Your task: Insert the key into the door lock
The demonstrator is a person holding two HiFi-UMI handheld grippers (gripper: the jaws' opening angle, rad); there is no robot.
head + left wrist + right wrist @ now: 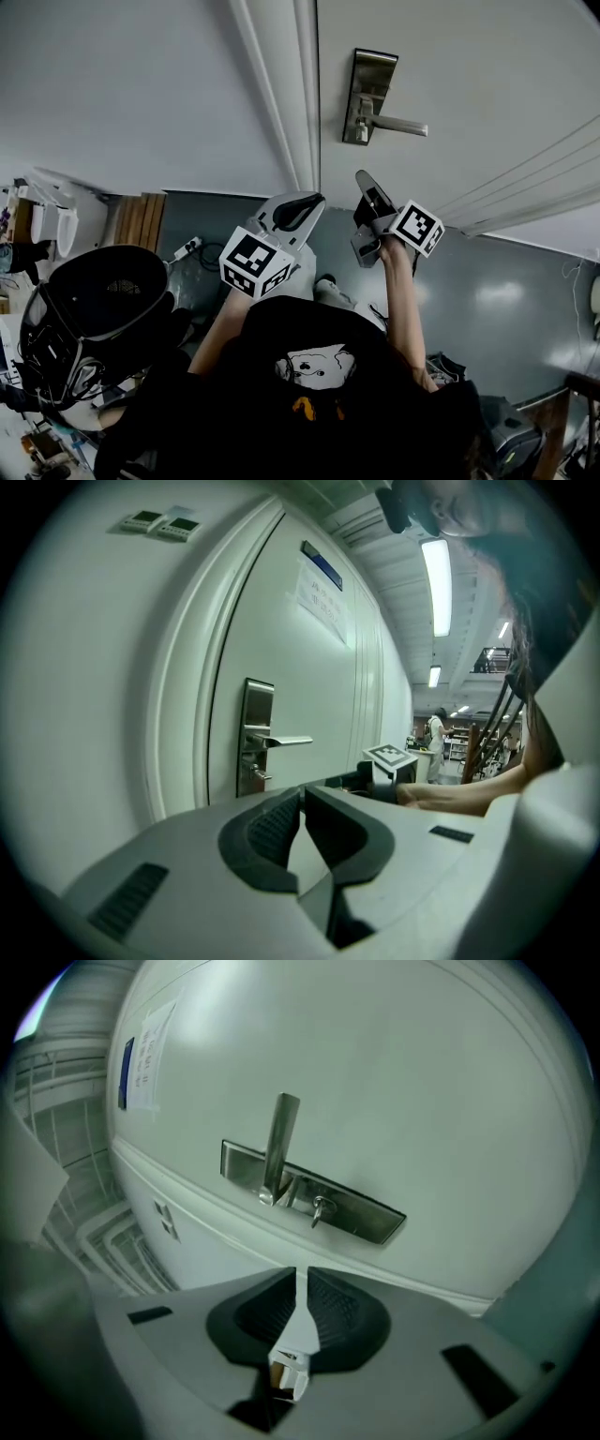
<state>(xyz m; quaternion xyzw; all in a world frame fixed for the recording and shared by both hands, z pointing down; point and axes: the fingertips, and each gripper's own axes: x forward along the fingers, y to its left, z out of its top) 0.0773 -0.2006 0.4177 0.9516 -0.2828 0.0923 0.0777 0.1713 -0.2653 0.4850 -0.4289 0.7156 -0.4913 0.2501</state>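
**Two clenched grippers before a lock that seems to carry its key**

Both pairs of jaws are pressed together. The right gripper (pixel 298 1277) shows only a thin slit between its ribbed pads and grasps nothing. A small white-and-brass piece sits at the root of its jaws, and what it is cannot be told. The left gripper (pixel 302 794) is likewise closed and empty, and hangs beside the right one, back from the door (pixel 412 1063).

Straight ahead of the right jaws lies the steel lock plate (pixel 370 1220). From it projects the lever handle (pixel 279 1143) and, just beside the handle's root, a small metal key (pixel 322 1209) that appears to be standing in the keyhole. Insertion therefore looks done or nearly done, though how deeply the key is seated cannot be judged.

Hazards:
- Closed jaws pushed forward would strike the key's head rather than grasp it, and could bend or skew it in the cylinder.
- The handle stands so near the key that opened jaws may foul it.
- The grippers ride close together, so a sideways correction could knock one against the other.
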